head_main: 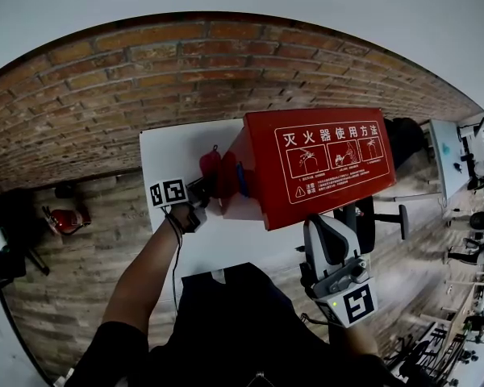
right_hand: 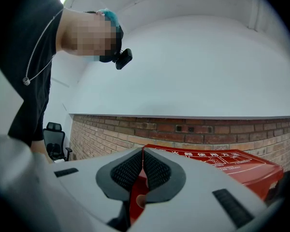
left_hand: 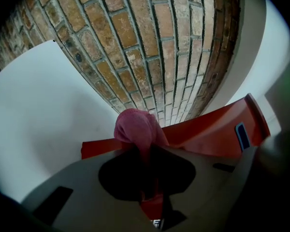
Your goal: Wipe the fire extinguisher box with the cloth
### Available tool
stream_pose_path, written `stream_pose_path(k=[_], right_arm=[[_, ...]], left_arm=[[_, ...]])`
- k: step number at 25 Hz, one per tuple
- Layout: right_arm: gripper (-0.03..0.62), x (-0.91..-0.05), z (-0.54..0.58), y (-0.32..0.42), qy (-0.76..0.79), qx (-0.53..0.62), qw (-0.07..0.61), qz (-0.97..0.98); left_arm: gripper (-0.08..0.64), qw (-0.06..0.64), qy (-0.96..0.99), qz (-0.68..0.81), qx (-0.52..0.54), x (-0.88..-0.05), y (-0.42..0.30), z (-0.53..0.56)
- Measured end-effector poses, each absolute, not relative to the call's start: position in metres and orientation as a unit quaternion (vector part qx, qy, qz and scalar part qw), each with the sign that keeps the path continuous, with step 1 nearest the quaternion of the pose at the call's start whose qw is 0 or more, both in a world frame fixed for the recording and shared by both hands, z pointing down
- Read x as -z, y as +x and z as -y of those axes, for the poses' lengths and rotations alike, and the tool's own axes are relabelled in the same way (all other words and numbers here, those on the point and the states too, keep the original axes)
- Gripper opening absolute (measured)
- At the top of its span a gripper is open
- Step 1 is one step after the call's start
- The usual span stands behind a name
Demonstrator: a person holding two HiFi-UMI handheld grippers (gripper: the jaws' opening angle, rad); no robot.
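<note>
The red fire extinguisher box with white printed instructions stands on a white table. My left gripper is at the box's left end, shut on a pink cloth that touches that end. In the left gripper view the cloth bunches out past the left gripper, against the red box. My right gripper hovers in front of the box's lower edge and touches nothing. In the right gripper view the right gripper is shut and holds nothing, with the box beyond it.
A brick wall runs behind the table. A red extinguisher lies on the wooden floor at the left. A black office chair stands just right of the table. Desks and chairs fill the far right.
</note>
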State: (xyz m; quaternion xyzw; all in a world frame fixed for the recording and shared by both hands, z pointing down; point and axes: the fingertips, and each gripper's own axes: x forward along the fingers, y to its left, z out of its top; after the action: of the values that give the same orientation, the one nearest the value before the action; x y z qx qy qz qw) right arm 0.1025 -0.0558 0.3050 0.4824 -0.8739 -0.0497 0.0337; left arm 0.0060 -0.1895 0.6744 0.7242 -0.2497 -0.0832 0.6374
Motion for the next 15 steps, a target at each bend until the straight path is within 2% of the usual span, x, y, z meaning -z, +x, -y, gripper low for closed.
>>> stream_pose_path(k=[15], right_arm=[[0.021, -0.31, 0.049, 0.101, 0.483, 0.049, 0.044, 0.873]], left_arm=[[0.091, 0.641, 0.716, 0.268, 0.065, -0.712, 0.006, 0.184]])
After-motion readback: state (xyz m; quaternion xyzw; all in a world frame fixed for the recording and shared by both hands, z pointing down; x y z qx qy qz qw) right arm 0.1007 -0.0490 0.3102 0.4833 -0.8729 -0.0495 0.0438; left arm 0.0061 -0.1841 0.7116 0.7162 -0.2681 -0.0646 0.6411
